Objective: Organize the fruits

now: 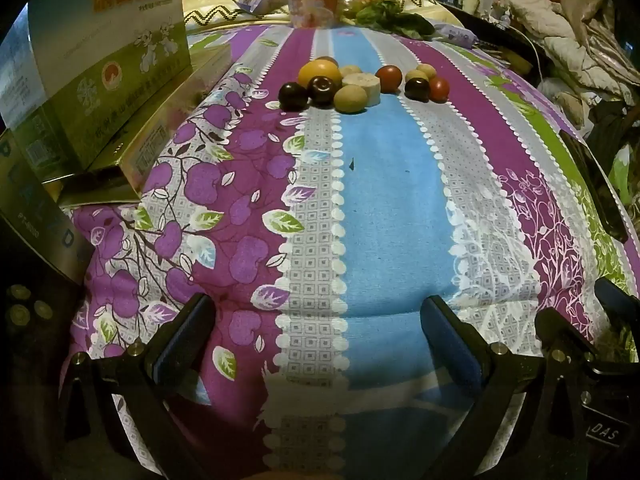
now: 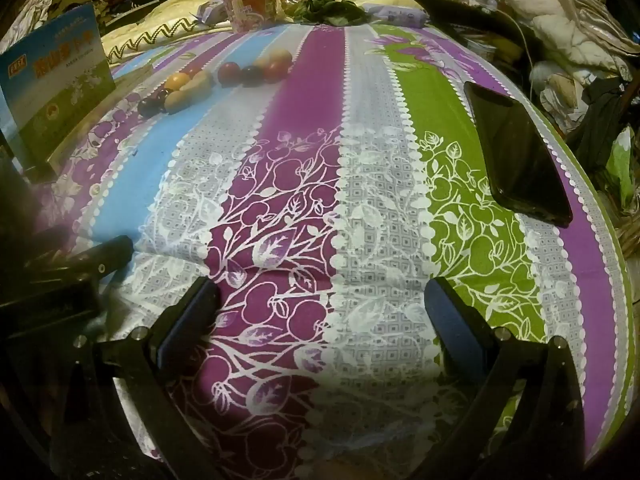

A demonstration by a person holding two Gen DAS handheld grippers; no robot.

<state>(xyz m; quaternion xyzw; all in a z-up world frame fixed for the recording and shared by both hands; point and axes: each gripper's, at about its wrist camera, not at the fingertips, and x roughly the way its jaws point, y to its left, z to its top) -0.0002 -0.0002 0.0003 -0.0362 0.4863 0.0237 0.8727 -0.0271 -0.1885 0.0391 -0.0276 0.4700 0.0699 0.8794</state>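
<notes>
A striped, floral cotton sheet [image 1: 384, 200] covers the bed. Small round fruits [image 1: 352, 86], glossy dark, red, orange and dull tan, cluster far ahead of both grippers. The left gripper [image 1: 318, 312] and right gripper [image 2: 320, 296] hold their fingers wide, empty. A flat black phone [image 2: 516, 148] lies right; far clutter blurs.

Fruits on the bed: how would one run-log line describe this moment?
left gripper open, empty | right gripper open, empty | fruits untouched, clustered on bedsheet
</notes>
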